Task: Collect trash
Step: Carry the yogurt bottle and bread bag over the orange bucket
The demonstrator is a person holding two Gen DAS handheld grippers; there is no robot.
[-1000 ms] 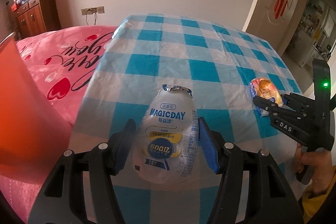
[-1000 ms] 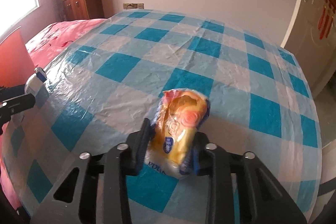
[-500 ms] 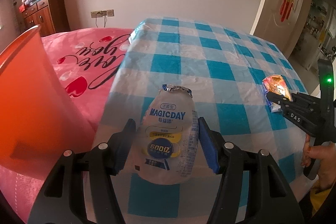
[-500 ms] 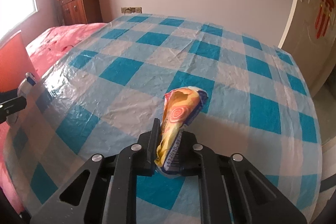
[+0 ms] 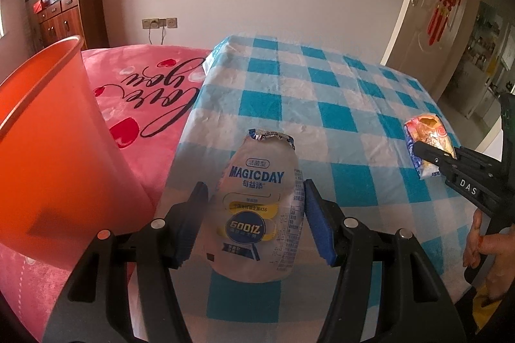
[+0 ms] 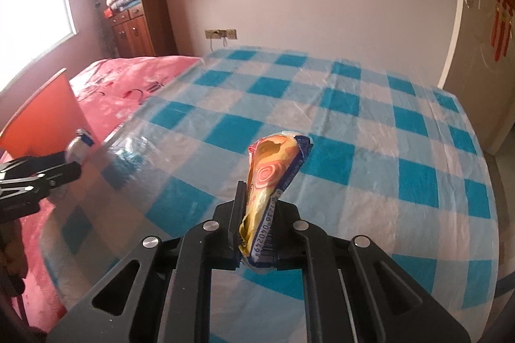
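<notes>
Right claw (image 6: 257,220) just squeezed flat on snack wrapper (image 6: 273,179), now lifted off table (image 6: 402,130); left claw (image 5: 252,214) grips yogurt bottle (image 5: 259,211). Both ready for orange bin (image 5: 48,130).

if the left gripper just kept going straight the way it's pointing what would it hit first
Probably the blue-and-white checked plastic tablecloth. The left gripper, shut on the translucent white MAGICDAY drink bottle, points down over the table's near left part. The orange plastic bin stands off to its left, out of that line. Depth is unclear.
</notes>
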